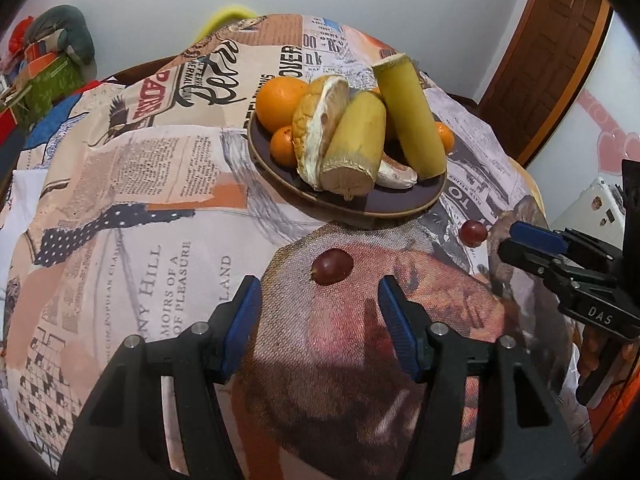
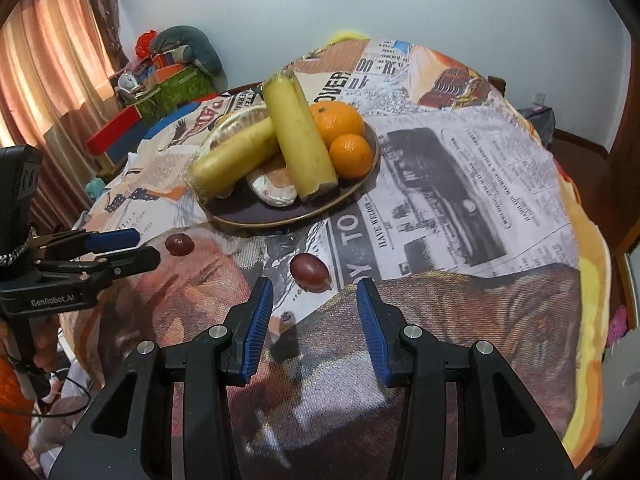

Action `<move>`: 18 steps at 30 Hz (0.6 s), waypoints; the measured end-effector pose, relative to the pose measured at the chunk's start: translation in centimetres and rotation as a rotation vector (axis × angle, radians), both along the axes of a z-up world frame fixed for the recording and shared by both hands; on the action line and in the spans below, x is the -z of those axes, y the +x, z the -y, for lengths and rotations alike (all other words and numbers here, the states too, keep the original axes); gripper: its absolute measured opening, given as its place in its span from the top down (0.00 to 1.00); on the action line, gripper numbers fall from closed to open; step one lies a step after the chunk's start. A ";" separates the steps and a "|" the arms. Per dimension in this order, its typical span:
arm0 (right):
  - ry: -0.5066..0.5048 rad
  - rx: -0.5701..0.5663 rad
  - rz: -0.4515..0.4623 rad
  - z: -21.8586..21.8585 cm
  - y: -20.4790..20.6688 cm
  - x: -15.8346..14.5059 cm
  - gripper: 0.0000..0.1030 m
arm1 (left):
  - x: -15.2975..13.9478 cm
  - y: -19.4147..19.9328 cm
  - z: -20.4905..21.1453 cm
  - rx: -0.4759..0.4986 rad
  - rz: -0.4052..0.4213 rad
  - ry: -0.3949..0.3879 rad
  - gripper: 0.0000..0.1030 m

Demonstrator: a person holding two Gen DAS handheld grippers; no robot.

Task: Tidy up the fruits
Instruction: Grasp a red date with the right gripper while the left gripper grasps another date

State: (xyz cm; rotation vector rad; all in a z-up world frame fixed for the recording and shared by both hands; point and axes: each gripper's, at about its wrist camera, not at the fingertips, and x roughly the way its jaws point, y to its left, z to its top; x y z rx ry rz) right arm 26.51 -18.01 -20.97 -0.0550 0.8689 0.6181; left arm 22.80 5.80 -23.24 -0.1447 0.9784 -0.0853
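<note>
Spread with a newsprint-patterned cloth (image 1: 168, 184), the table carries a plate (image 1: 384, 208) already piled with fruit, while two grapes (image 1: 332, 266) (image 2: 309, 267) are left on the cloth, each approached by the unclenched, empty left gripper (image 1: 320, 312) and right gripper (image 2: 315, 316).

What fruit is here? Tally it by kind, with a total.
Oranges: 4 (one barely visible)
Sugarcane pieces: 2
Pomelo pieces: 2
Grapes: 2
Total: 10
</note>
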 end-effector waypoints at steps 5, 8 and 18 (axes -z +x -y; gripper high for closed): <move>-0.018 -0.020 -0.018 -0.9 0.6 0.8 0.61 | 0.8 0.8 0.4 0.019 -0.013 -0.009 0.57; -0.024 -0.033 -0.018 -1.4 0.7 1.1 0.61 | 1.1 1.3 0.6 0.024 -0.009 0.003 0.61; -0.013 -0.041 -0.014 -1.4 1.3 1.2 0.79 | 1.5 1.9 1.0 0.036 0.007 0.033 0.74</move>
